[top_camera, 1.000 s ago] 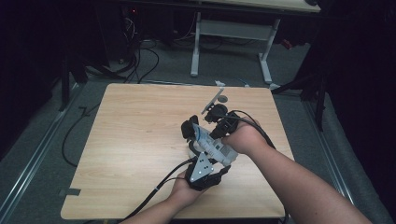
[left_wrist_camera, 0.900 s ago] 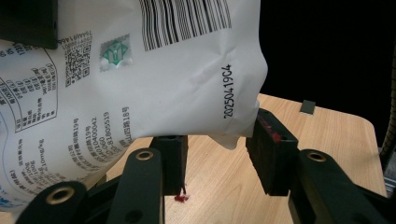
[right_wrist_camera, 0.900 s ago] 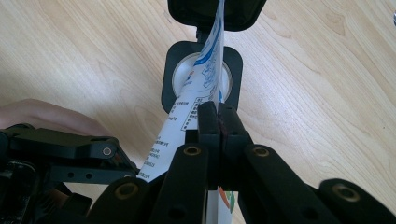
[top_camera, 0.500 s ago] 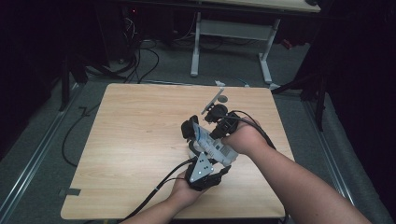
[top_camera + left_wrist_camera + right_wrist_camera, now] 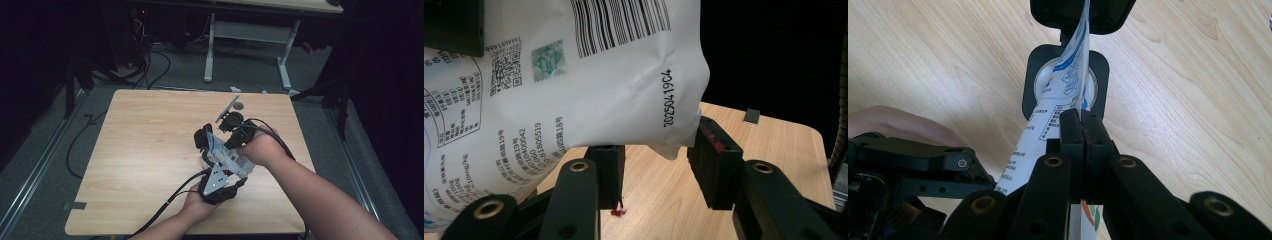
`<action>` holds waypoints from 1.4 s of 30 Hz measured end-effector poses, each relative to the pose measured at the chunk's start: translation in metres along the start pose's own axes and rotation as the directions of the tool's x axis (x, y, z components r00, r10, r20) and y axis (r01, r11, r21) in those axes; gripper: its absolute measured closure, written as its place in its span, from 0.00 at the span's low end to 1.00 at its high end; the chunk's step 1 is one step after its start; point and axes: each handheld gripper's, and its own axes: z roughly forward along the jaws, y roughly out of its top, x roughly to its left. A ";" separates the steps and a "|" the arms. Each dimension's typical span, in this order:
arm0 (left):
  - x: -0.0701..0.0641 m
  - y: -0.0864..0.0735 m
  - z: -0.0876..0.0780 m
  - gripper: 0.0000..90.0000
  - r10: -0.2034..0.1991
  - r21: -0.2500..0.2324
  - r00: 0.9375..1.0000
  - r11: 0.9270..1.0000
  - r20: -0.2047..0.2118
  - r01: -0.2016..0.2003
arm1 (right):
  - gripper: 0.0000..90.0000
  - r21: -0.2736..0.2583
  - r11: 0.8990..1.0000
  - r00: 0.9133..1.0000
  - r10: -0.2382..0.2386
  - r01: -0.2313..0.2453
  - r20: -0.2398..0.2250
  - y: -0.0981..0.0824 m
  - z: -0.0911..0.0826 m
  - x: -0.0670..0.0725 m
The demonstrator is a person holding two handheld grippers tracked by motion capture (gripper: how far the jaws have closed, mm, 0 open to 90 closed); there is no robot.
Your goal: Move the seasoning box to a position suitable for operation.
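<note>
We hold a soft, light, slippery white pouch (image 5: 574, 75) above the table (image 5: 145, 130): right gripper (image 5: 1081, 135) pinches its edge; left gripper (image 5: 656, 165) seemingly half-open around its corner.

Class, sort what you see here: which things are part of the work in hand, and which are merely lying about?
In the work:
- white printed plastic pouch with barcode
- right gripper, shut on the pouch's edge
- left gripper, jaws apart at the pouch's lower corner

Lying about:
- small grey round disc near the table's far edge
- pale wooden table
</note>
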 end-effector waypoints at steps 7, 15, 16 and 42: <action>0.000 0.000 0.000 0.66 0.001 -0.002 1.000 1.000 0.002 -0.001 | 1.00 0.002 1.000 1.000 -0.002 0.002 0.000 0.000 0.000 0.001; 0.000 0.000 0.000 0.66 0.001 -0.002 1.000 1.000 0.001 -0.001 | 1.00 -0.001 1.000 1.000 -0.003 0.003 -0.002 0.000 0.000 0.000; 0.000 0.000 0.000 0.66 0.001 -0.003 1.000 1.000 0.001 -0.001 | 1.00 -0.001 1.000 1.000 -0.003 0.003 -0.002 0.000 0.000 0.000; 0.001 0.003 0.005 0.66 -0.039 -0.040 0.999 0.998 0.009 0.040 | 1.00 0.001 1.000 1.000 -0.008 0.008 0.015 0.003 -0.002 0.000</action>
